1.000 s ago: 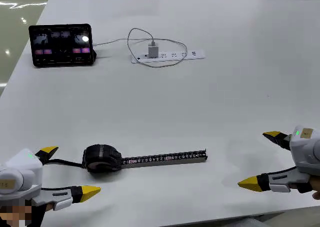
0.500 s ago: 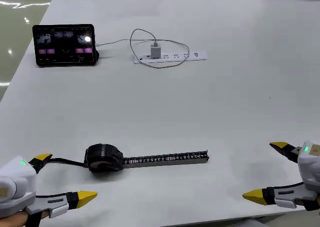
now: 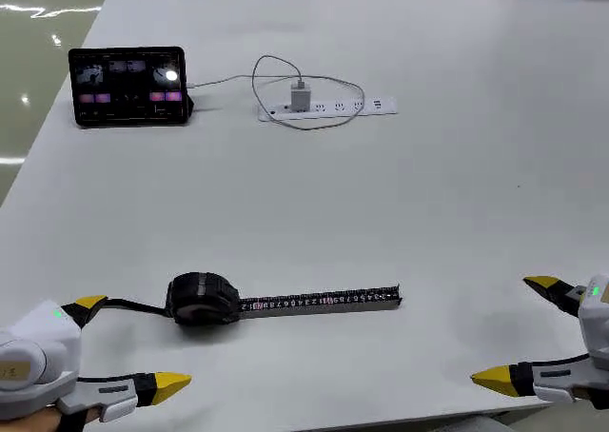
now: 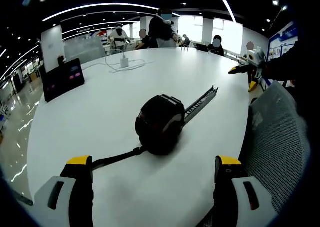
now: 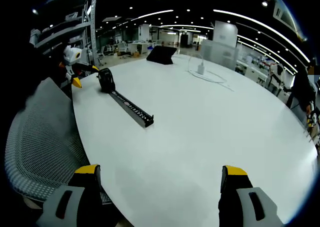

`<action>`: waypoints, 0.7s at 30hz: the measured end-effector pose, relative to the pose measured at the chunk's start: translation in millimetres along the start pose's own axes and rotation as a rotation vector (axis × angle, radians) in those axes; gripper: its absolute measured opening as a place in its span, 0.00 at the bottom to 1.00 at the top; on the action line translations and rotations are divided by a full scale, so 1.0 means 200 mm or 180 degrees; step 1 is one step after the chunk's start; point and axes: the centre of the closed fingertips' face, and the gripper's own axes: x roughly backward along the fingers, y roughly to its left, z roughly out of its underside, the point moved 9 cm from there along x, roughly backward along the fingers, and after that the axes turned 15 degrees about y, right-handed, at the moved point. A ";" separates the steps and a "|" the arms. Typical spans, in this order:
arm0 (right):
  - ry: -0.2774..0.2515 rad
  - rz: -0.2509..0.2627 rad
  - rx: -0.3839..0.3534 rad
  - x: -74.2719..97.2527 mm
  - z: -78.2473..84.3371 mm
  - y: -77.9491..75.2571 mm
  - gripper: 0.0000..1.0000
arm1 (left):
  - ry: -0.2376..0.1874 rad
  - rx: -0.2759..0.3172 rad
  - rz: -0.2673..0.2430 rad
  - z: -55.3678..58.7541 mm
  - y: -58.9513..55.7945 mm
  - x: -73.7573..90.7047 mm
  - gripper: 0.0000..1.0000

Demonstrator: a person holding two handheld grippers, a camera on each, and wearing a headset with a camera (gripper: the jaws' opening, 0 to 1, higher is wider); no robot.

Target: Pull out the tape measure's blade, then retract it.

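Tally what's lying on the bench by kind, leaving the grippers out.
tape measure, blade partly out: 1
tablet: 1
power strip: 1
charger with its cable: 1
Total: 4

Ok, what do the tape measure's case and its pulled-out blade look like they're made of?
The case looks like matte black plastic or rubber: ribbed surface, dull highlights. The blade seems thin dark-coated metal, probably steel: it lies straight with pale printed markings, though I can't be sure.
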 end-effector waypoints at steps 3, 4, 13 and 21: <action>0.0032 -0.0016 0.0026 0.00 0.00 0.01 0.99 | -0.0017 0.0035 -0.0004 0.00 0.01 0.00 0.99; 0.0050 -0.0021 0.0045 0.00 0.00 0.01 0.99 | -0.0019 0.0041 -0.0011 0.00 0.01 0.00 0.99; 0.0120 -0.0008 0.0168 -0.01 -0.01 0.00 0.99 | 0.0006 0.0055 -0.0029 -0.02 -0.01 0.00 0.99; 0.0157 -0.0016 0.0273 -0.01 -0.07 -0.02 0.99 | -0.0096 0.0083 -0.0020 -0.12 -0.05 -0.01 0.99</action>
